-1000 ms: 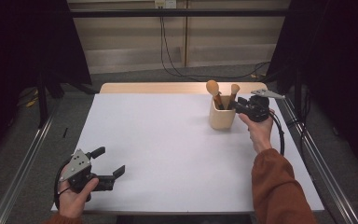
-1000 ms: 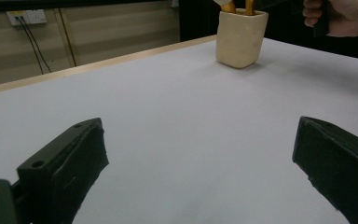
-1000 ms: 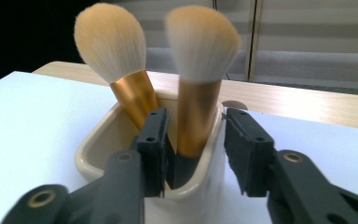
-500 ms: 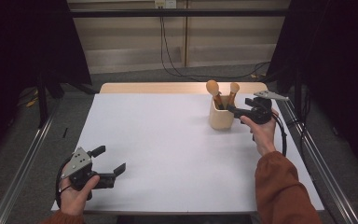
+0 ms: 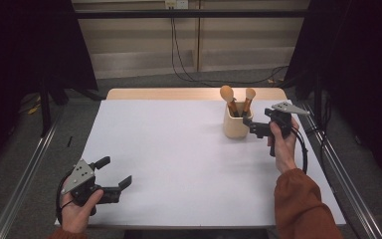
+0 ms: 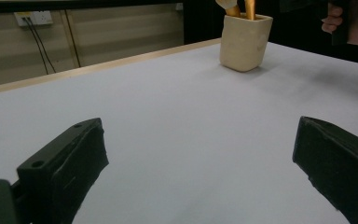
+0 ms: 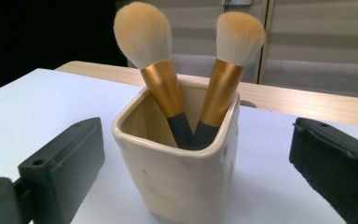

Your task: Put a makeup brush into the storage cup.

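Left tongs point(image 5: 114, 172) sit at the near left corner of the desk point(image 5: 169, 164), jaws spread wide, gripping nothing, well apart from everything; the left gripper view has the cup point(image 6: 245, 41) far off at upper right. Right tongs point(image 5: 248, 125) are at the far right, jaws released and wide, nothing between them yet, just beside the cup point(image 5: 237, 121) on its right side. In the right gripper view the cup point(image 7: 182, 168) stands dead ahead between the two jaws, upright. Two brushes point(image 7: 161, 74) stand in it, bristles up, handles crossing near the bottom, long axes near vertical, tilted slightly apart. Right hand point(image 5: 281, 144) is clearly nearer; likely approach is straight in, leftward.
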A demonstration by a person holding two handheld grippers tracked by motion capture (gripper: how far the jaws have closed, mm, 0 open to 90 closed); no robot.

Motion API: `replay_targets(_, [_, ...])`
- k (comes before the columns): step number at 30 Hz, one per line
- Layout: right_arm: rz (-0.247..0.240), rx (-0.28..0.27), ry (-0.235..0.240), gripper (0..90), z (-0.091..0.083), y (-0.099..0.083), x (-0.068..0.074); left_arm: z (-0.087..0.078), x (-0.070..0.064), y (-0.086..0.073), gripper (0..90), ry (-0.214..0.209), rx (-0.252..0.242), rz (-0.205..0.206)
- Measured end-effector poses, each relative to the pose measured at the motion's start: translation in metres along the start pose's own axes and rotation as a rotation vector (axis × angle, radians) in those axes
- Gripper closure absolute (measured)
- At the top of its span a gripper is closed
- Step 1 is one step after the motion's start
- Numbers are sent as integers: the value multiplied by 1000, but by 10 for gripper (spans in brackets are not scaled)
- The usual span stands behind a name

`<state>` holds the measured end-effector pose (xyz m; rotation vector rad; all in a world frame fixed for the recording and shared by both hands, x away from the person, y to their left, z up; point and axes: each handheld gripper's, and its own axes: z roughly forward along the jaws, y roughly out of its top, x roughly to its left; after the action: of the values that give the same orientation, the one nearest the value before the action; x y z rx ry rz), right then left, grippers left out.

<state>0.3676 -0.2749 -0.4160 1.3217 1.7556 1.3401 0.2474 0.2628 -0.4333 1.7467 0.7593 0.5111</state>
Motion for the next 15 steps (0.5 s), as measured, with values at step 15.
replay_targets(15, [17, -24, -23, 13, -19, -16, 5, 3, 0, 1, 26, 1, -1, -12])
